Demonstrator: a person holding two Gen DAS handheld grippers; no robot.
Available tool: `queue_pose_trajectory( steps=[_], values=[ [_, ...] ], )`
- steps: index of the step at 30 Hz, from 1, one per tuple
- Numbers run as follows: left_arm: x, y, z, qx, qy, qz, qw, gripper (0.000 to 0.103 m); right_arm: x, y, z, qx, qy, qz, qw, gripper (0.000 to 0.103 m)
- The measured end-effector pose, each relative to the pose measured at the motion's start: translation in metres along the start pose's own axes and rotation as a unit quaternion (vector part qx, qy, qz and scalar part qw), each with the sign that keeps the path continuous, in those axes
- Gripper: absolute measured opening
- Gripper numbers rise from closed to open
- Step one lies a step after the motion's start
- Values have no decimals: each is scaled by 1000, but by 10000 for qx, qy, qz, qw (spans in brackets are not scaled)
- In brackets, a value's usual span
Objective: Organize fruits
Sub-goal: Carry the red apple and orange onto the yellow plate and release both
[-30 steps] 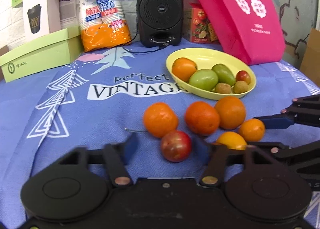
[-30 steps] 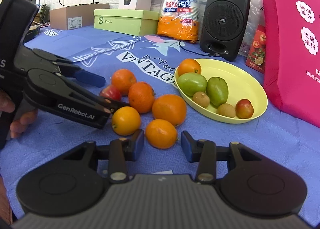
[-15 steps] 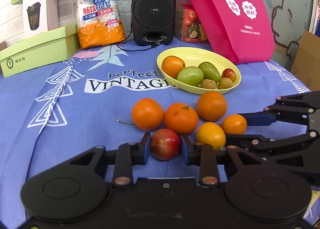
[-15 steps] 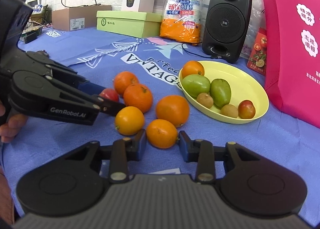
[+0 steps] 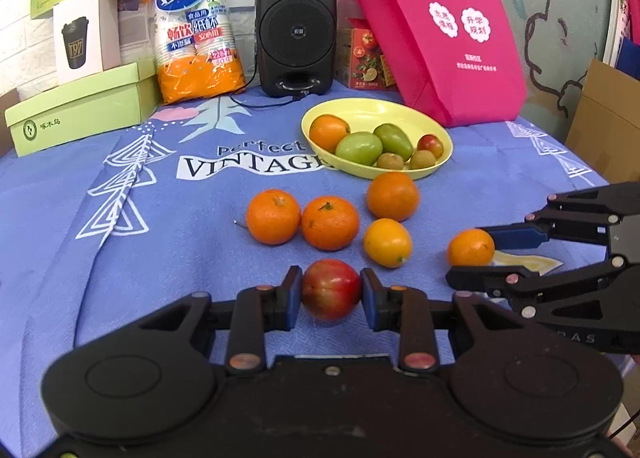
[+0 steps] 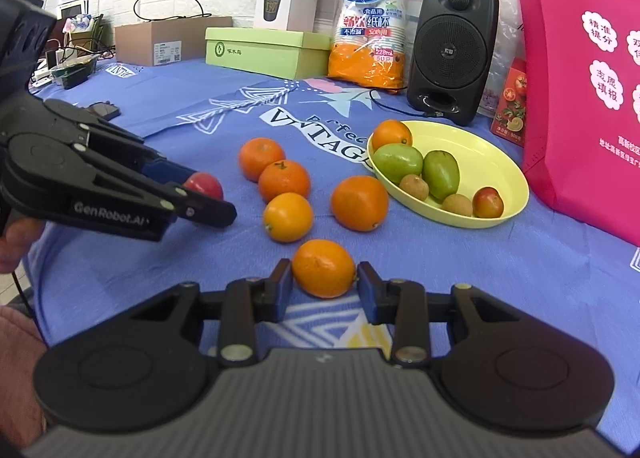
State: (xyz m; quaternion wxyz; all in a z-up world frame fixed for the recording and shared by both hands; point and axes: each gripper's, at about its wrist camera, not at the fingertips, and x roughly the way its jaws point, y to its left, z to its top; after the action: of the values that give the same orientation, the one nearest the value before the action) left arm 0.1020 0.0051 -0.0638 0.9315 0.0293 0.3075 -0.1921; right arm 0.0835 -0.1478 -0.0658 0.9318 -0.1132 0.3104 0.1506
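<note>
My left gripper (image 5: 331,292) is shut on a red plum (image 5: 331,288), held just above the blue cloth and pulled back from the other fruit. My right gripper (image 6: 323,285) is shut on a small orange (image 6: 323,267), also drawn back from the group; it shows in the left wrist view (image 5: 470,247) too. Several oranges (image 5: 329,222) lie loose on the cloth. A yellow bowl (image 5: 436,120) behind them holds an orange, two green fruits, two brown kiwis and a red plum.
A black speaker (image 5: 295,24), an orange pack of paper cups (image 5: 196,30), a green box (image 5: 80,108) and a pink bag (image 5: 436,26) line the back of the table. A cardboard box (image 5: 604,122) stands off the right edge.
Both grippers closed on their fruit and pulled back toward me: the left took the red plum out of the group, the right took the small orange away to the right.
</note>
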Motion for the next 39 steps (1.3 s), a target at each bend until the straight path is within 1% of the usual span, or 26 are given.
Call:
queue_pose_trajectory(
  steps=[11,15,20,25,31,34,37,39],
  values=[
    [-29,-10,10,145,-207,-90,9996,30,-32,-1,-5,-47,-150,-108,9998,34],
    [-34,-11,16,200,-242,-135,9994,30,-37,-12,-6,187,-242,-1,9995,34],
    [-34,-12,26,377,-277,-93,9989,30,-36,-27,-5,221,-230,-177,9993,34],
    [-22,-9,42,422,-229,-181,9987,30,-31,-41,1,211,-255,-297,9990,34],
    [2,-15,67,652,-189,-327,9972,30,-25,-55,20,125,-419,-358,9984,34],
    [12,-16,86,733,-250,-383,9963,30,-22,-62,32,14,-482,-417,9980,34],
    [24,-13,110,680,-331,-427,9962,30,-18,-72,45,-76,-566,-541,9969,34],
    [37,-12,126,704,-330,-376,9963,30,-15,-81,56,-91,-647,-583,9962,34]
  ],
)
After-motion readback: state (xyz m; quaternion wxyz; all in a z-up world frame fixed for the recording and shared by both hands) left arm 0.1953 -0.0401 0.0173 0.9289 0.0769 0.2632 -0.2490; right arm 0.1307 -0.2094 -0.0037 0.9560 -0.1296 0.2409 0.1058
